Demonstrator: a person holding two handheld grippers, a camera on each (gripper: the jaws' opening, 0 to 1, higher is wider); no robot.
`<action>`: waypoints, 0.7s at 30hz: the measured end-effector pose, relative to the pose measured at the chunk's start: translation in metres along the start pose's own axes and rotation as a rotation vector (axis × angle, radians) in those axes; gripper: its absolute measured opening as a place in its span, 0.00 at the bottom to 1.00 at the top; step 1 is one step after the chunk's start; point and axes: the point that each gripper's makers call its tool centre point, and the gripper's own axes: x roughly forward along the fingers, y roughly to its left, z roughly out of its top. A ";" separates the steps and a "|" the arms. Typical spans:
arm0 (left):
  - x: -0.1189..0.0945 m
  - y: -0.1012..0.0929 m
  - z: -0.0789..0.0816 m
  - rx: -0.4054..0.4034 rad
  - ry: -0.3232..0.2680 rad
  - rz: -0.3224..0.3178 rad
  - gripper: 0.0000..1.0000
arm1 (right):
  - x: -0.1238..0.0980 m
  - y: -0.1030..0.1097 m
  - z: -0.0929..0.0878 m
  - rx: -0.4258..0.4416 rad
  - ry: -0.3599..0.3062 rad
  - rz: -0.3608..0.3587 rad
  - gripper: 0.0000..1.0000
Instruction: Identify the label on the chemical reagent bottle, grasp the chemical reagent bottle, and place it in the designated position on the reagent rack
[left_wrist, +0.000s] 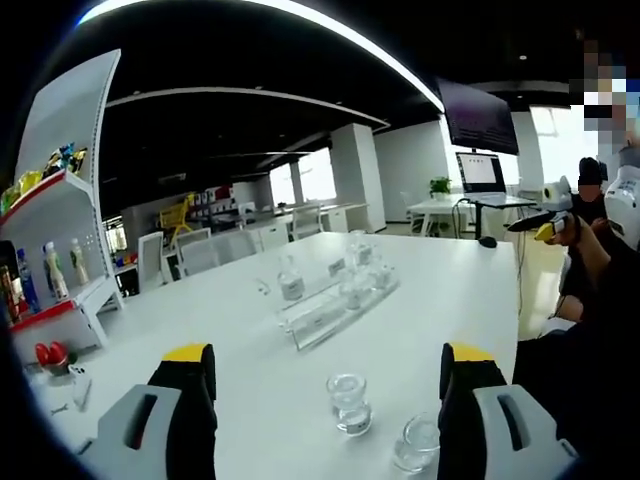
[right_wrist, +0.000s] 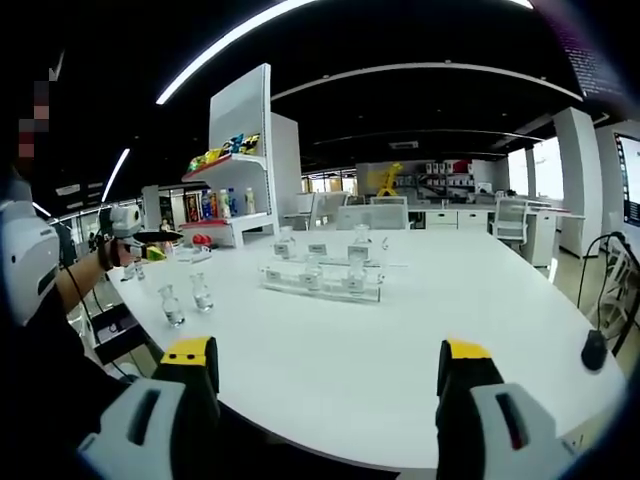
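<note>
A clear acrylic reagent rack (left_wrist: 335, 305) stands mid-table with several small glass bottles on it; it also appears in the right gripper view (right_wrist: 322, 283). A labelled bottle (left_wrist: 290, 283) stands at its left end. Two loose clear bottles (left_wrist: 350, 402) (left_wrist: 415, 441) stand on the white table close in front of my left gripper (left_wrist: 329, 356), which is open and holds nothing. The same two bottles (right_wrist: 172, 304) (right_wrist: 202, 292) sit near the table's left edge in the right gripper view. My right gripper (right_wrist: 327, 356) is open and empty, back from the near table edge. The labels are too small to read.
A white shelf unit (left_wrist: 60, 240) (right_wrist: 235, 185) with drink bottles and snacks stands beside the table. A black mouse (right_wrist: 595, 350) with a cable lies at the table's right edge. The other gripper (left_wrist: 545, 225) (right_wrist: 140, 236) enters each view, held by a person's hand. Chairs stand behind the table.
</note>
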 end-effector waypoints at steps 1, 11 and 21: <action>0.001 0.000 -0.002 -0.001 0.005 0.002 0.92 | 0.000 0.000 0.000 -0.001 0.000 -0.001 0.87; 0.011 0.006 -0.015 0.003 0.031 0.009 0.90 | 0.000 0.000 0.000 0.000 -0.001 -0.002 0.87; 0.021 0.013 -0.031 -0.030 0.036 0.013 0.89 | 0.000 0.001 0.001 0.002 -0.005 0.003 0.87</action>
